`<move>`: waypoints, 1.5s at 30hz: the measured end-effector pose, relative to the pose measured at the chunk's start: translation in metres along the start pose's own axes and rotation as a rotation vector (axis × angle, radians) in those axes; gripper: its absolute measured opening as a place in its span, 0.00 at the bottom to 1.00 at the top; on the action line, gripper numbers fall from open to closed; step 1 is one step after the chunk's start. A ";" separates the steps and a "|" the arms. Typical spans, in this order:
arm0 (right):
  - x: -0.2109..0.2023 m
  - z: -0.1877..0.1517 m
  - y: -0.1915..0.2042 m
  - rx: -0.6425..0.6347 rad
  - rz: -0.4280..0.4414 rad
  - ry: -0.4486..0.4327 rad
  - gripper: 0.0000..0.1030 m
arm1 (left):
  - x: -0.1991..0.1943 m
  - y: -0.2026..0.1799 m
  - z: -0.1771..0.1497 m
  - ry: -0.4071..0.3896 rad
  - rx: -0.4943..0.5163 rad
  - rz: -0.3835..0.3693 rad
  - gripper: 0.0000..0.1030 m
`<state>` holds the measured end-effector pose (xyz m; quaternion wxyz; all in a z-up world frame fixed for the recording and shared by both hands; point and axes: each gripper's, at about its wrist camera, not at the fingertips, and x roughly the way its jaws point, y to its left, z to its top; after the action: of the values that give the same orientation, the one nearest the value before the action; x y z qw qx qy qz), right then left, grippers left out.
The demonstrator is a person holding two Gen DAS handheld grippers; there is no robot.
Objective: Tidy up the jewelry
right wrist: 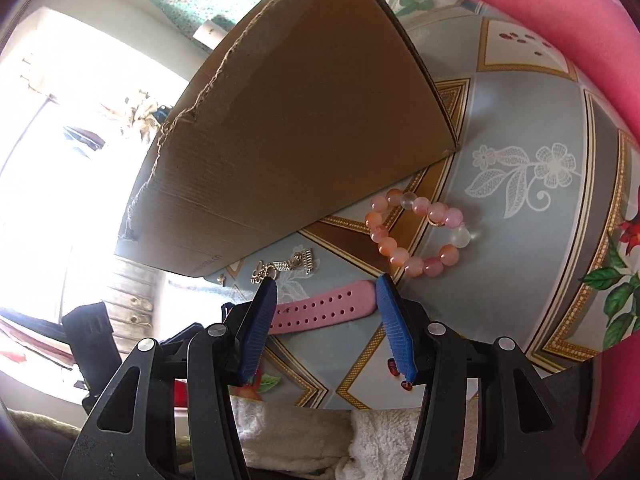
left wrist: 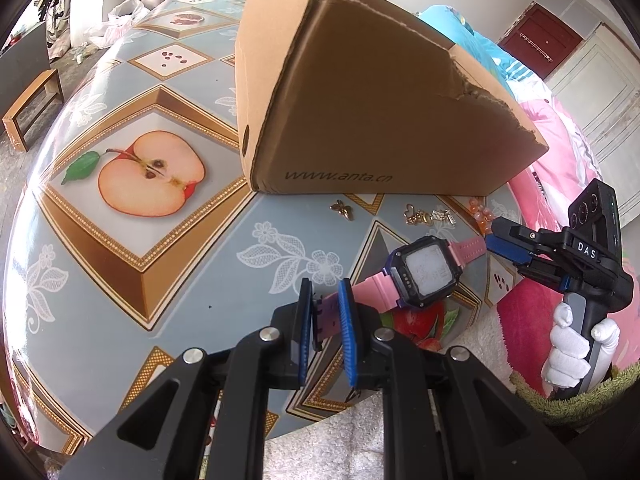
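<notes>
Left wrist view: the left gripper (left wrist: pixel 326 312) is clamped narrow on the buckle end of one pink smartwatch (left wrist: pixel 420 276), lying on the tablecloth (left wrist: pixel 120 280) before one cardboard box (left wrist: pixel 360 92); the right gripper (left wrist: pixel 494 236) reaches its far strap; one gold butterfly charm (left wrist: pixel 343 209) and a small cluster of trinkets (left wrist: pixel 430 216) lie loose, so little looks sorted yet.

Right wrist view: the right gripper (right wrist: pixel 326 304) stands half-wide, straddling the pink strap (right wrist: pixel 320 312) without pressing; one bead bracelet (right wrist: pixel 420 236) waits beside the box (right wrist: pixel 300 120).
</notes>
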<state>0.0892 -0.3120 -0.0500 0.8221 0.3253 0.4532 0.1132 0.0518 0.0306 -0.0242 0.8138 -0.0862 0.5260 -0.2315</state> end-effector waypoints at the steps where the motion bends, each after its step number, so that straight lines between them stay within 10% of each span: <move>1: 0.001 0.000 -0.003 0.016 0.022 0.007 0.49 | 0.000 0.000 0.000 0.000 0.000 0.001 0.13; 25: 0.029 0.004 -0.025 0.249 0.443 0.089 0.49 | -0.001 0.000 -0.003 -0.009 0.010 0.000 0.14; 45: 0.018 0.005 0.014 0.112 0.416 0.174 0.49 | 0.002 -0.011 0.000 0.003 0.015 0.036 0.14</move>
<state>0.1049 -0.2950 -0.0517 0.7197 0.4458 0.4511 0.2823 0.0494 0.0200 -0.0215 0.8178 -0.0701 0.5269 -0.2208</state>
